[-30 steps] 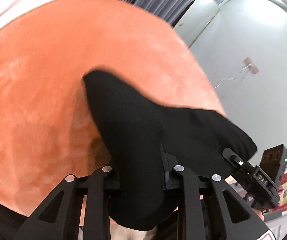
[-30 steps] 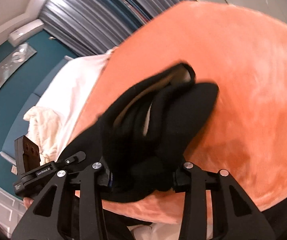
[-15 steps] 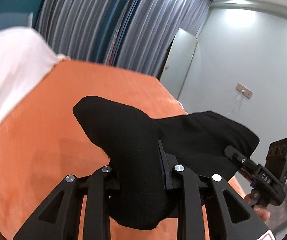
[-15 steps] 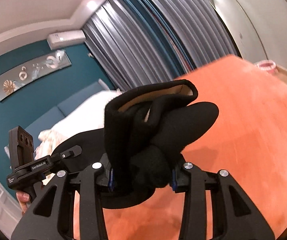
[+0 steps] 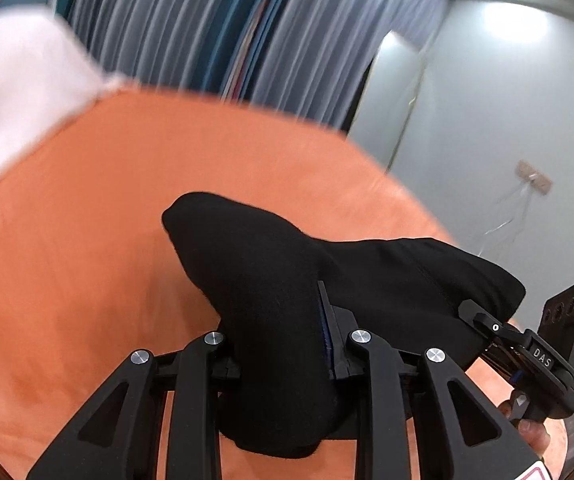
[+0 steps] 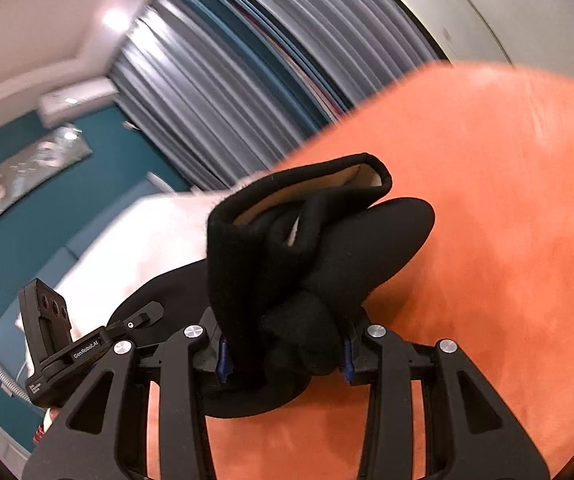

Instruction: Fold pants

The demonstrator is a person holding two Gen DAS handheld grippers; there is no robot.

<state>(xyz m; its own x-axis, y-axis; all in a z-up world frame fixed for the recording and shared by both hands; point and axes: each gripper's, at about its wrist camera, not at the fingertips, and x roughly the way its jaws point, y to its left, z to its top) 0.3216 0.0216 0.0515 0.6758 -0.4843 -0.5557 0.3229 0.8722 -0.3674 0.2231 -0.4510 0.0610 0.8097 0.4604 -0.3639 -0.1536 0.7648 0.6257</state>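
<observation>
The left gripper [image 5: 283,344] is pinching one bunched end of the soft black fabric pants [image 5: 287,300], which are hanging in the air above the orange velvety bedspread [image 5: 87,260], and the right gripper [image 6: 283,354] is clamping the other bunched end. Nothing is laid flat or creased yet (by my reading, folding is barely starting). Only the right wrist view is showing the tan-lined waistband [image 6: 319,188].

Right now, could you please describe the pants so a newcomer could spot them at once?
Find the broad orange bedspread. Above it, both grippers clamp one black garment, the pants, bunched between them. Nothing else here is black fabric; a tan lining shows inside one fold.
</observation>
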